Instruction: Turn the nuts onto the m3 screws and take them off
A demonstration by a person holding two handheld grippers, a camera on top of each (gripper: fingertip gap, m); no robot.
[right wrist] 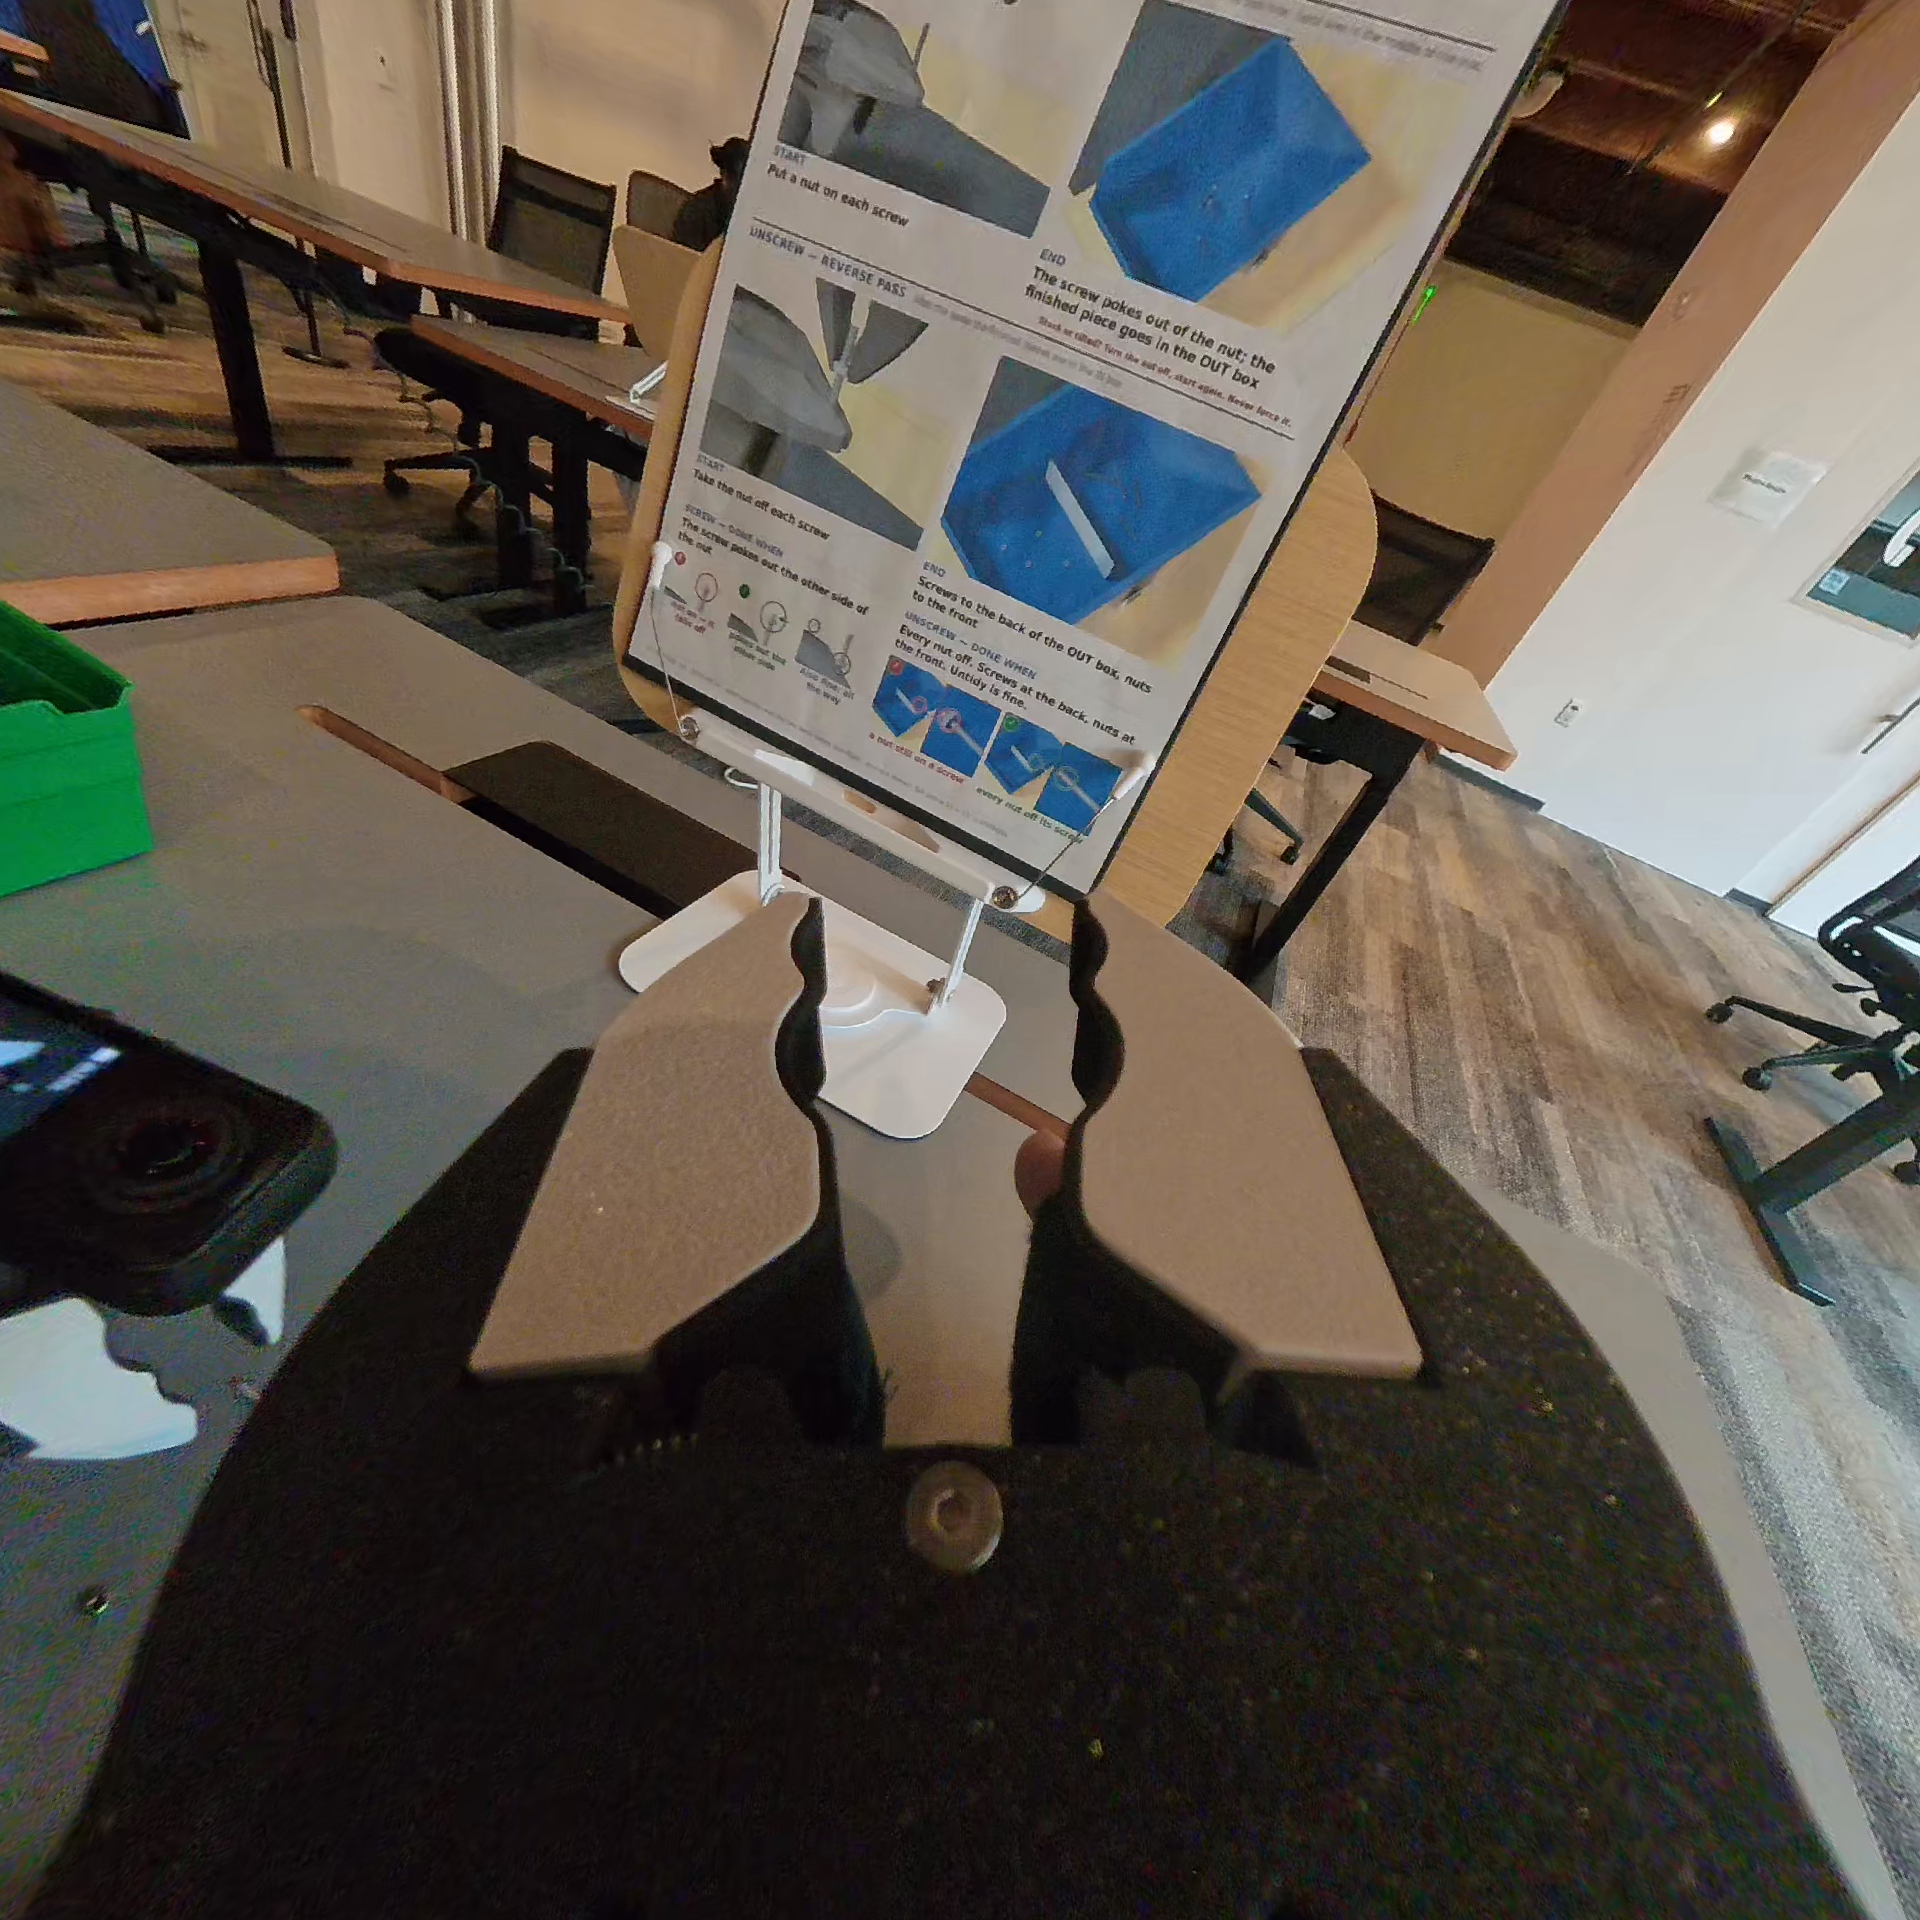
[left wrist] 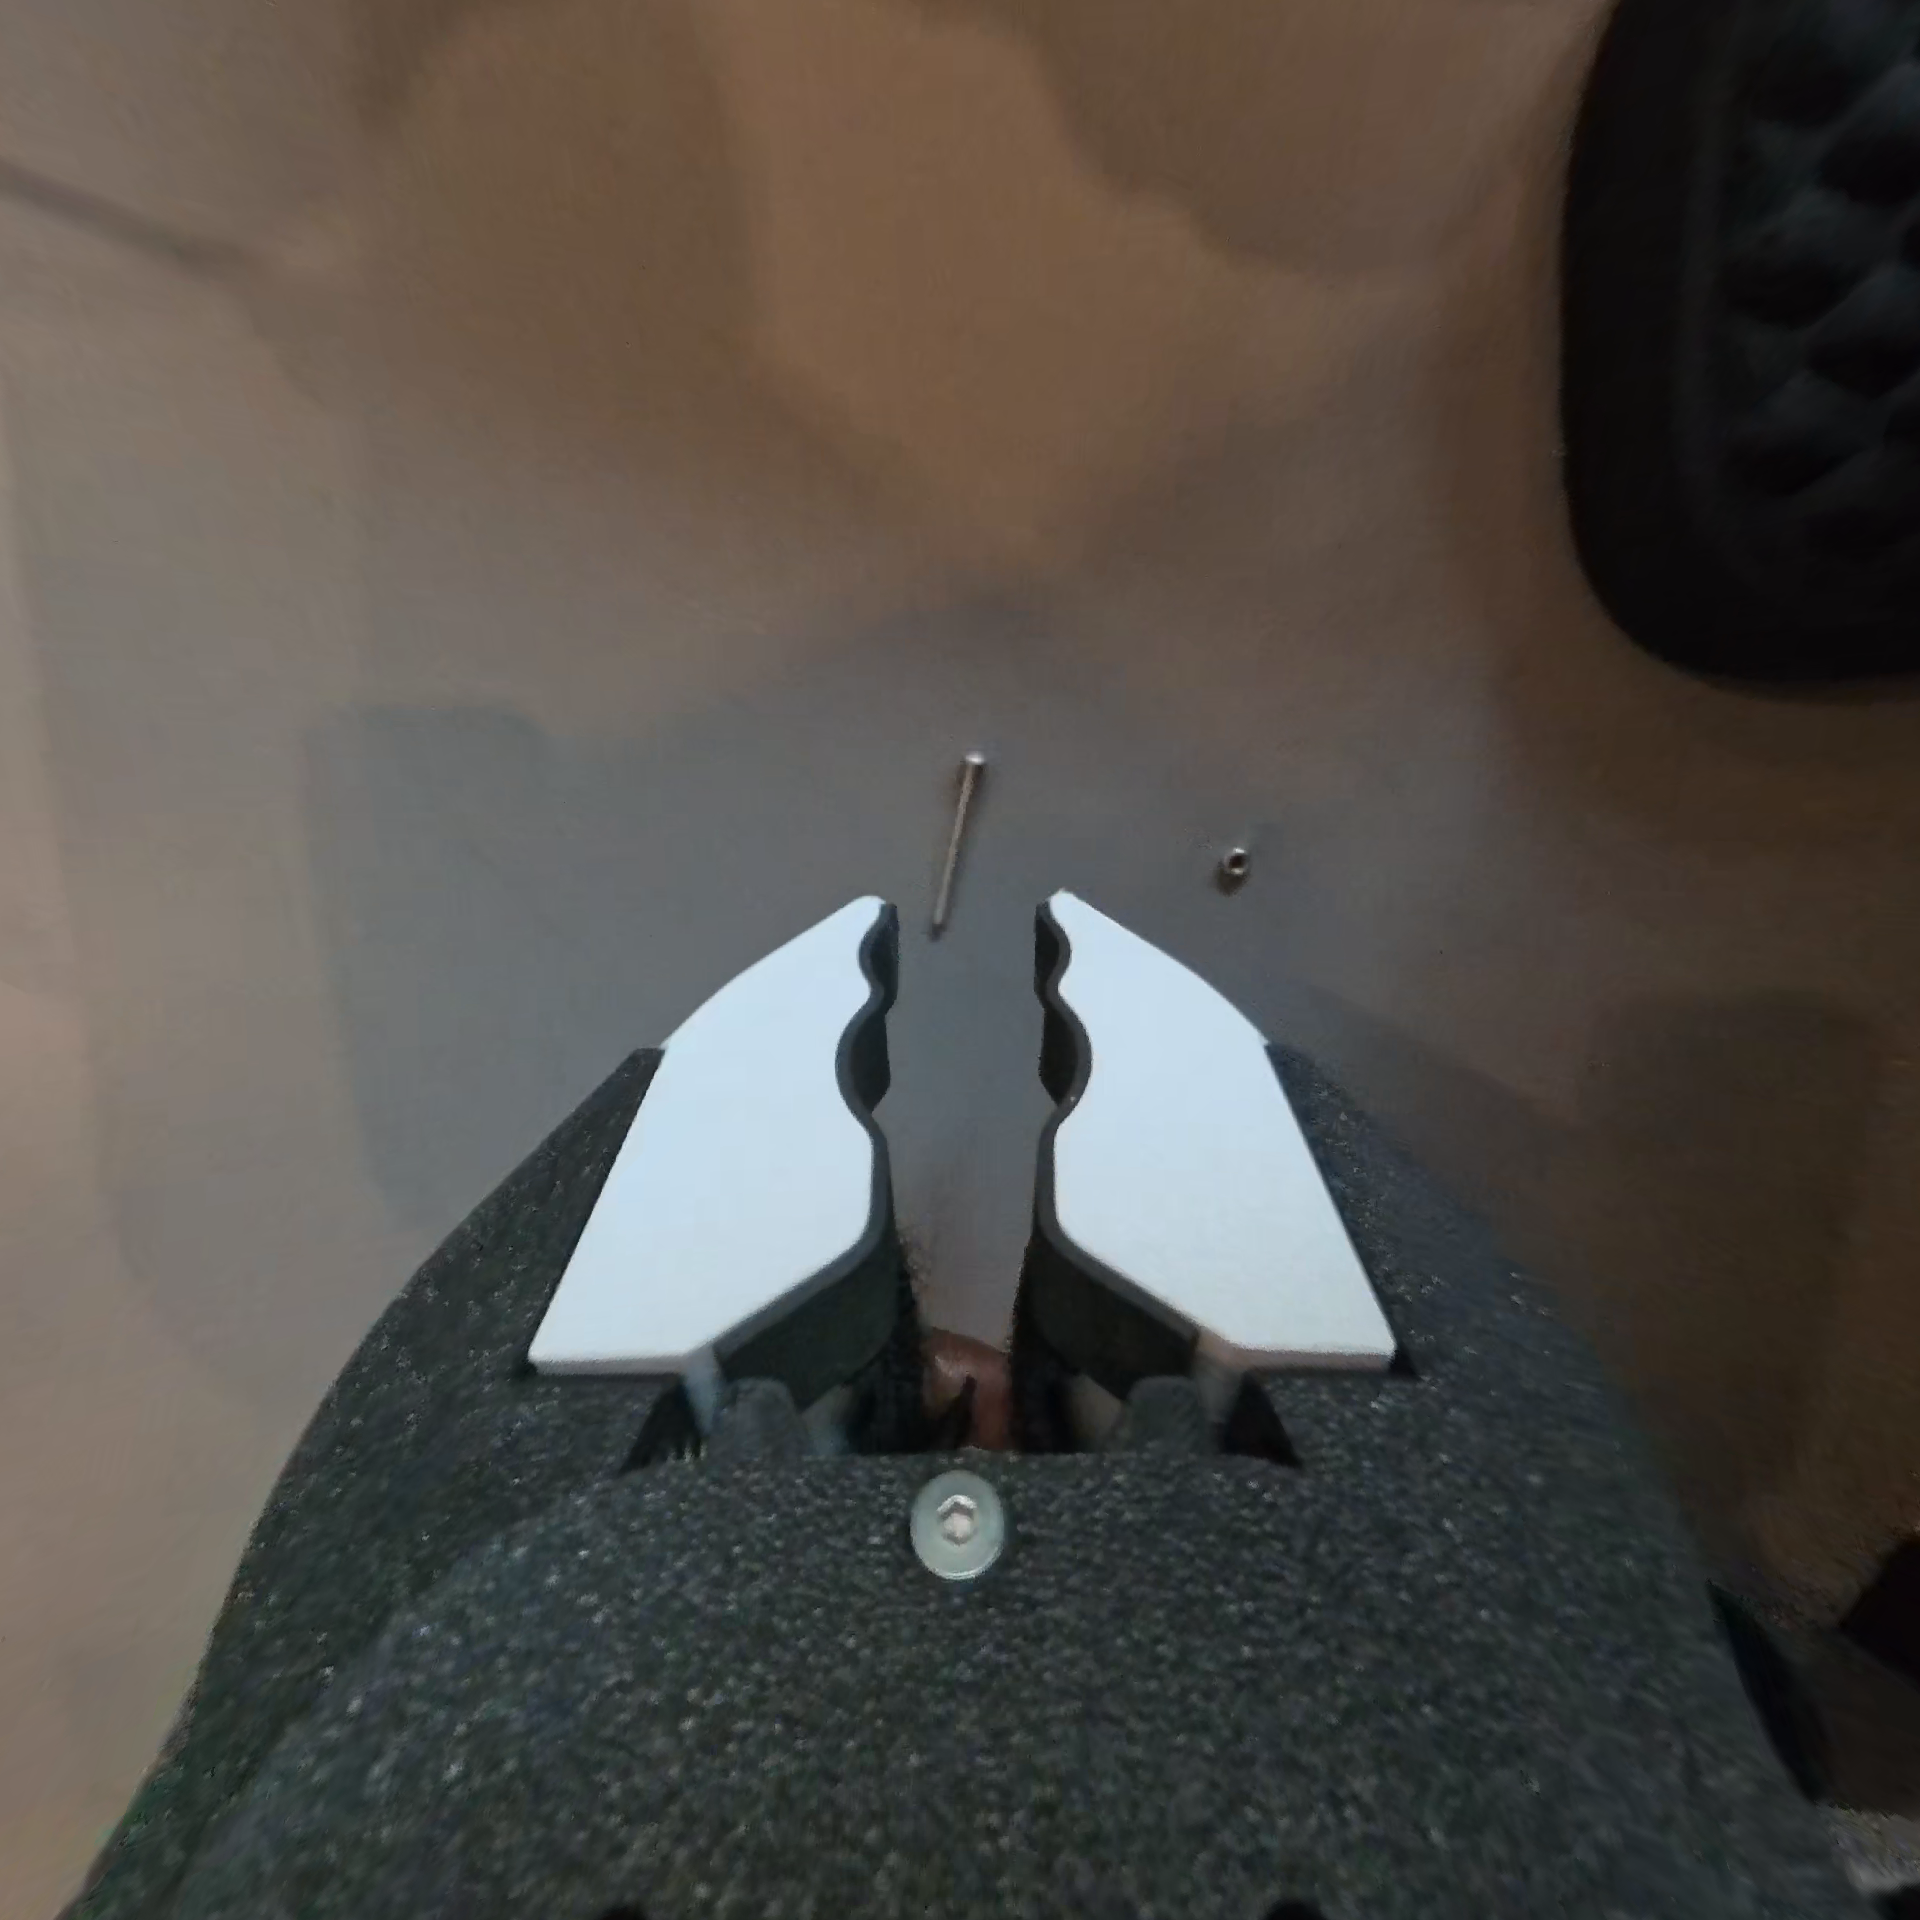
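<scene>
Fingers [left wrist: 790, 1049] of the left gripper [left wrist: 961, 914] stand a narrow way apart with nothing between the pads, pointed down at a grey table [left wrist: 520, 883]. Just past the tips lies the screw [left wrist: 958, 840], flat on the table and touching neither finger. Its long axis runs almost straight away from the gripper, leaning slightly: the small round head is at the far end, a little right, and the plain tip points back toward the gap, nearer the left finger. It is thin, long and silvery; the thread is too fine to make out. Off to the right and well apart from it sits the nut [left wrist: 1232, 864], a tiny silver ring with a dark hole, its flats too small to tell.

Much of the far table is smeared with blur, and a dark, ribbed shape [left wrist: 1766, 364] at the upper right is cut off by the edge.

Right gripper [right wrist: 940, 914] fingers stand wider apart, with nothing in them, above the table and aimed at a white stand [right wrist: 894, 1049] carrying a printed sheet [right wrist: 1039, 416], whose top is cropped. A green box [right wrist: 62, 758] is cut off at the left. Below it the left gripper's camera [right wrist: 135, 1153] and part of a pale finger show.
</scene>
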